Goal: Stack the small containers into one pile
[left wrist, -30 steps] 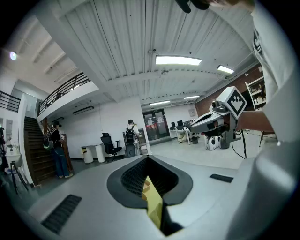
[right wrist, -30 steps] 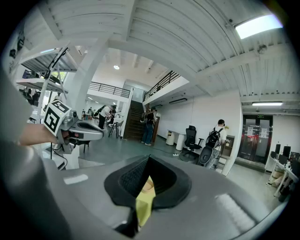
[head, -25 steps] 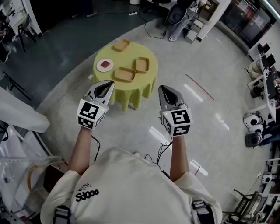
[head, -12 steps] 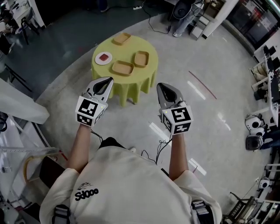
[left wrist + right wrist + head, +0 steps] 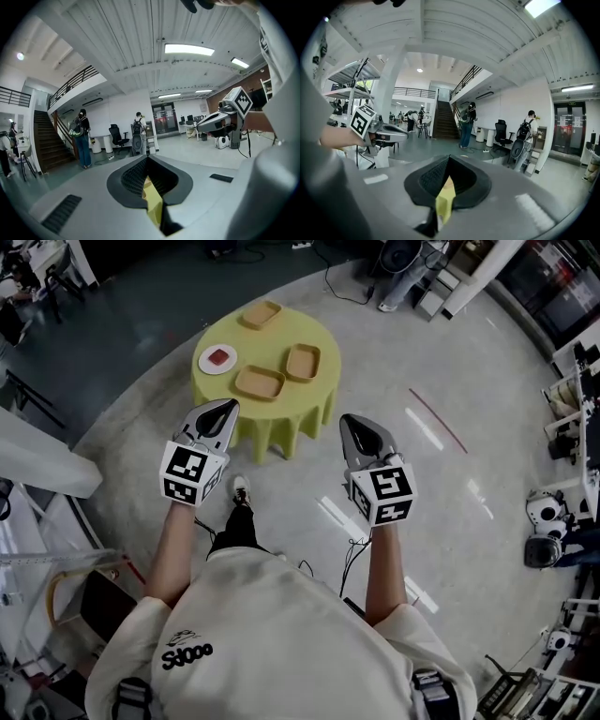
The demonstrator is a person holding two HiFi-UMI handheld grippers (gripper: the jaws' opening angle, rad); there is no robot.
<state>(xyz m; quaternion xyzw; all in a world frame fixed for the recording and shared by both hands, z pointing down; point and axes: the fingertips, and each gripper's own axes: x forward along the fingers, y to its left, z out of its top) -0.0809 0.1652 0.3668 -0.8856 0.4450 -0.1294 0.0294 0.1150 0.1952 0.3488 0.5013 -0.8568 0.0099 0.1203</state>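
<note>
While both tongs are held up before the chest and well apart from the table, the step in hand is, as I judge it, the approach and not yet any grasp; the left gripper has its jaws pressed together on nothing, and the right gripper is the same, only a thin yellow strip showing through each slit, probably the cloth beyond; one shoe is set forward on the pale floor between them; ahead stands the small round table under a yellow-green cloth, and on it the three small containers lie apart: the nearest tray, the right tray just beside it, and the far tray at the back rim; a white plate with something red lies at the left; to do it well I would come close first, part the jaws before going down, take one tray by its rim and lower it square into the next; the far tray sits near the edge, so a push could send it off; the floor around the table is open, with a red line further right
</note>
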